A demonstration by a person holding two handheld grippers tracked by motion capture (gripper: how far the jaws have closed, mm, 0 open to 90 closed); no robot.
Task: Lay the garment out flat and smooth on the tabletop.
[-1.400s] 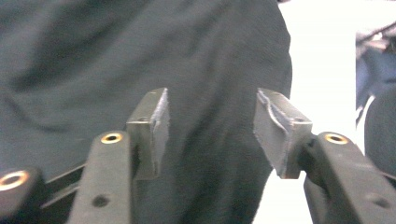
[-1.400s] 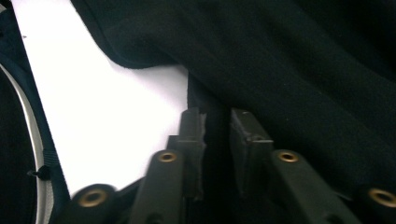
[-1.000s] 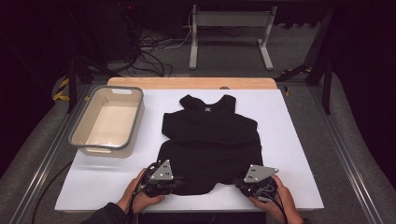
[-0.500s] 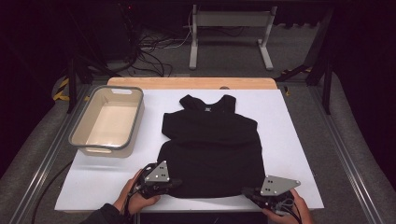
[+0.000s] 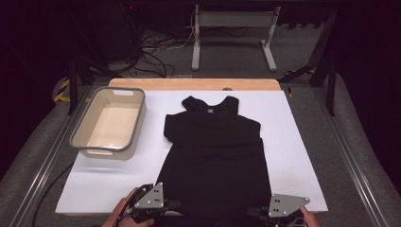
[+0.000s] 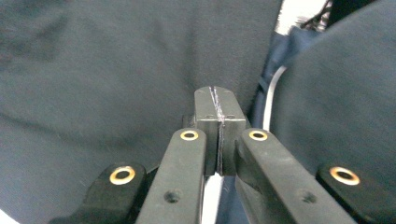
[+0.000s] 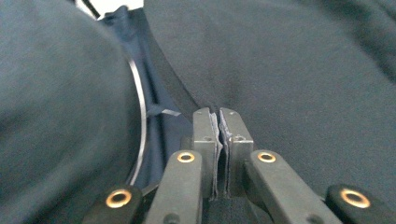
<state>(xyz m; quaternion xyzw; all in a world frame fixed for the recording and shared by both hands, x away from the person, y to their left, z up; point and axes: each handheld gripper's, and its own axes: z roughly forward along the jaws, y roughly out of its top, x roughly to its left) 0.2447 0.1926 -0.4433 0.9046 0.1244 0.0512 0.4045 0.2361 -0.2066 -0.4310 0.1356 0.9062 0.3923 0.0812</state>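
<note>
Holding both grippers low at the near edge of the table, we keep our hands behind them, forearms coming in from the bottom of the high view. Our left gripper (image 5: pixel 171 205) points inward along the hem of the black sleeveless fabric top (image 5: pixel 215 156), and its jaws have just been closing; in the left gripper view they now stand pressed together, with only a thin line of dark cloth pinched between the pads. Our right gripper (image 5: pixel 257 211) points inward at the opposite hem corner, its jaws nearly together with a thin fold of the same cloth caught between them in the right gripper view. The top lies flat ahead of both pairs of jaws, neck farthest from them, hem nearest, spread on the white rectangular table mat (image 5: pixel 293 142).

Well ahead of the left jaws and off to their outer side sits the beige rectangular plastic tub with a grey rim (image 5: pixel 108 122), and we see nothing inside it. Beyond the mat runs the wooden table edge (image 5: pixel 194 83), with tangled black cables (image 5: pixel 146 56) on the floor behind. Nothing stands between the jaws and the garment.
</note>
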